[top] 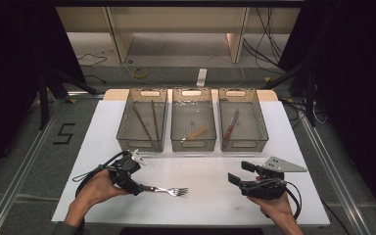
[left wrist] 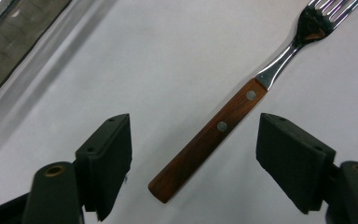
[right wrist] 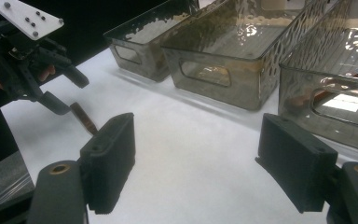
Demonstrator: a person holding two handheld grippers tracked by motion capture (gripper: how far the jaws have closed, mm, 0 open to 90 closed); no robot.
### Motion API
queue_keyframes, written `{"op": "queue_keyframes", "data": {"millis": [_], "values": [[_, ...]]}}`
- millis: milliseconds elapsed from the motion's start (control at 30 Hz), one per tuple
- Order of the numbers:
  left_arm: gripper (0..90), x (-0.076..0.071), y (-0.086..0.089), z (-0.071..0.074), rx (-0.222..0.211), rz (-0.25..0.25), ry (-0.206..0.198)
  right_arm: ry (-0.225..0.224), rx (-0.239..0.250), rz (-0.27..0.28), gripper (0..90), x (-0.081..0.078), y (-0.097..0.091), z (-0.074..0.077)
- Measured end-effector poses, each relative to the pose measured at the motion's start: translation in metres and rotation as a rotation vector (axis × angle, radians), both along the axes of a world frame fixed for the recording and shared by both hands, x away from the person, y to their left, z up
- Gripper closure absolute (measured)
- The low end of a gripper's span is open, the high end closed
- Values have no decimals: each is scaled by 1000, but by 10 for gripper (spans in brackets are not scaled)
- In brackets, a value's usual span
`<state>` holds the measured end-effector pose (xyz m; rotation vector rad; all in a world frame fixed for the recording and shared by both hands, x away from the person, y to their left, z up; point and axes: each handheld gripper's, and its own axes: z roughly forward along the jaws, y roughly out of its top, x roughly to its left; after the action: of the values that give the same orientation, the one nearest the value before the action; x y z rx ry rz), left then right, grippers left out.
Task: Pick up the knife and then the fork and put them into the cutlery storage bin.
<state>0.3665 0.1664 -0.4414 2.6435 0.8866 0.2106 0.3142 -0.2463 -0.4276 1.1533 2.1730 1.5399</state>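
A fork (top: 169, 190) with a brown wooden handle (left wrist: 209, 140) and steel tines lies flat on the white mat (top: 205, 205), tines pointing right. My left gripper (top: 138, 187) is down at the handle end. In the left gripper view its jaws (left wrist: 196, 130) stand apart on either side of the handle, and neither pad touches it. My right gripper (top: 241, 172) hovers open and empty over the mat at the right, facing left toward the bins. In the right gripper view (right wrist: 198, 135) the left gripper (right wrist: 60, 88) and the fork's handle (right wrist: 85, 119) show farther off.
Three smoky translucent bins stand in a row at the mat's far side. The left bin (top: 142, 145) holds two dark chopsticks, the middle bin (top: 193, 146) a small wooden-handled piece, the right bin (top: 245, 145) a red-handled knife. Dark floor surrounds the mat.
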Motion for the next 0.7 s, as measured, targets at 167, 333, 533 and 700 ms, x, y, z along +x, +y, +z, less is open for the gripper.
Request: {"op": "queue_keyframes", "data": {"millis": [167, 333, 533, 700], "values": [[309, 1, -2, -3, 18, -25, 8, 9, -4, 2, 279, -1, -1, -1], [376, -1, -5, -5, 34, -63, 17, 10, -5, 10, 278, -2, 0, -1], [461, -1, -6, -8, 65, -96, 41, 15, -3, 9, 278, -2, -1, -1], [500, -1, -8, -12, 88, -118, 48, 17, -5, 12, 278, -2, -1, -2]]}}
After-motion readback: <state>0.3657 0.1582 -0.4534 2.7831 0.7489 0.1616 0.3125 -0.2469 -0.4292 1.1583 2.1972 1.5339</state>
